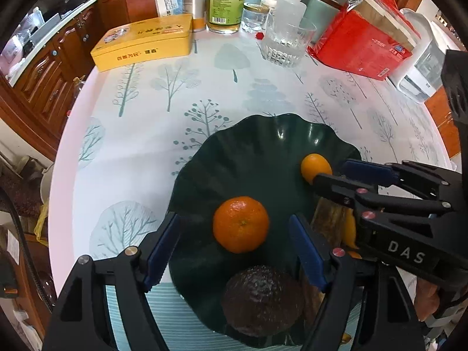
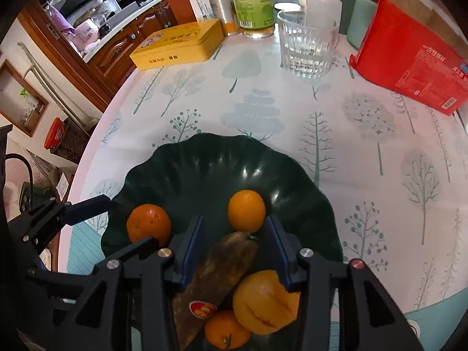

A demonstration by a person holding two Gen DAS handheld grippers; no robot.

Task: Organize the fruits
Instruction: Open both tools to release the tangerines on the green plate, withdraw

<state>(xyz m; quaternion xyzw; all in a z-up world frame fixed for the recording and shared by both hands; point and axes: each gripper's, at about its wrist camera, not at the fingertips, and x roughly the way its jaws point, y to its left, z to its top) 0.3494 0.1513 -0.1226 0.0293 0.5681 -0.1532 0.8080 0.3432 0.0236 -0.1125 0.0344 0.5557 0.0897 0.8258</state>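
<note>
Fingers [image 1: 163, 251] flank the mandarin [image 1: 240, 224] (untouched) in the dish [image 1: 263, 146].

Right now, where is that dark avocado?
The avocado lies in the dark green dish, at its near edge in the left wrist view, just below the tangerine.

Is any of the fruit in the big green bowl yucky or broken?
Yes. The long banana in the dark green wavy-edged bowl has gone almost all brown, so it looks overripe. The big yellow-orange fruit touching it has pale split lines across its skin. The small round oranges look fine.
</note>
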